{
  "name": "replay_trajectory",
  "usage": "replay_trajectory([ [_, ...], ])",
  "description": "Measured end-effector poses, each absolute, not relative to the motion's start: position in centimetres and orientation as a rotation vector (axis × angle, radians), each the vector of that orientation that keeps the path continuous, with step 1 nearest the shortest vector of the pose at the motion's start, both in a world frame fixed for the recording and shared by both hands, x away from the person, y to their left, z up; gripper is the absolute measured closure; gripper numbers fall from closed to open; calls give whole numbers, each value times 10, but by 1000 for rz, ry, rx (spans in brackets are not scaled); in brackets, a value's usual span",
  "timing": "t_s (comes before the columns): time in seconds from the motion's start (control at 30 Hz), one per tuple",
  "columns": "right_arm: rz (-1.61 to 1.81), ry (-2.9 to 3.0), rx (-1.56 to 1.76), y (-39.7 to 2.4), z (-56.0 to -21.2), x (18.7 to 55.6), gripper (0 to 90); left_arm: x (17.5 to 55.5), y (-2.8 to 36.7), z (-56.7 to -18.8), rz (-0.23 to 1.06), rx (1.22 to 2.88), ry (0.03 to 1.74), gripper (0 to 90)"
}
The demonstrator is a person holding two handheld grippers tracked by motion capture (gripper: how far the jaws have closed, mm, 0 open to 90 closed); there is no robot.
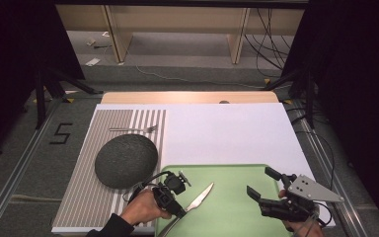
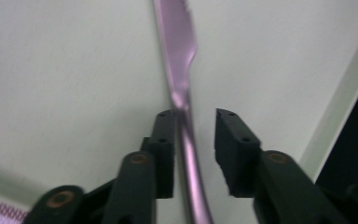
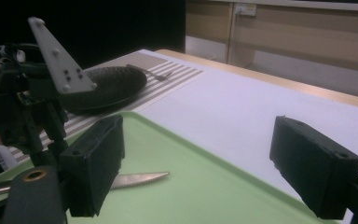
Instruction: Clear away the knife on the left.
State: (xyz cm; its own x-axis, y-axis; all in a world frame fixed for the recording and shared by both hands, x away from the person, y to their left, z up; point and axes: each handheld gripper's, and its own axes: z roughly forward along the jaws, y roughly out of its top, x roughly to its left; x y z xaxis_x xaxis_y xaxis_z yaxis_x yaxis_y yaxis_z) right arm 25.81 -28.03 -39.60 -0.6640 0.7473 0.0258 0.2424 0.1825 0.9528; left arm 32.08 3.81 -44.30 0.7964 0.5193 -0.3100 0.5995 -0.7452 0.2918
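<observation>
From the high view, a white sheet covers the worktop point(image 1: 227, 133), with a striped mat point(image 1: 86, 192) on its left side and a green tray point(image 1: 232, 207) at the near edge. A dark round plate point(image 1: 126, 160) sits on the mat, and a fork point(image 1: 134, 129) lies just beyond it, its tines at the mat's right edge. A knife point(image 1: 197, 198) lies on the tray's left part, tip pointing away and to the right. The left tongs point(image 1: 181, 213) are down at the knife's handle, held by the left hand point(image 1: 143, 208); the right tongs point(image 1: 261, 185) hang over the tray's right part, spread wide and holding nothing. In the left gripper view, the left tongs point(image 2: 196, 128) straddle the knife point(image 2: 181, 88) where blade meets handle: one jaw touches it, the other stands apart with a gap, so they are parted and not clamped. The tray point(image 2: 74, 70) lies beneath. In the right gripper view, the right tongs point(image 3: 196, 163) stand wide apart above the tray point(image 3: 205, 186); the knife point(image 3: 140, 178) rests flat on it, and the left tongs' body shows at the left, their tips hidden. The plate point(image 3: 109, 84) and fork point(image 3: 151, 72) lie farther off on the mat point(image 3: 177, 77).
</observation>
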Motion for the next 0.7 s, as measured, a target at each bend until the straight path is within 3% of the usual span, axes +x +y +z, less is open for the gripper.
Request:
replay_trajectory([
  [0.17,1489,2015,925,-280,-396,258,187,316,22,-445,-247,2621,743,631],
  [0.47,1487,2014,924,-279,-396,259,189,316,9,-457,-193,2662,662,892],
  [0.7,1485,2013,925,-280,-396,259,189,316,8,-460,-181,2673,665,896],
])
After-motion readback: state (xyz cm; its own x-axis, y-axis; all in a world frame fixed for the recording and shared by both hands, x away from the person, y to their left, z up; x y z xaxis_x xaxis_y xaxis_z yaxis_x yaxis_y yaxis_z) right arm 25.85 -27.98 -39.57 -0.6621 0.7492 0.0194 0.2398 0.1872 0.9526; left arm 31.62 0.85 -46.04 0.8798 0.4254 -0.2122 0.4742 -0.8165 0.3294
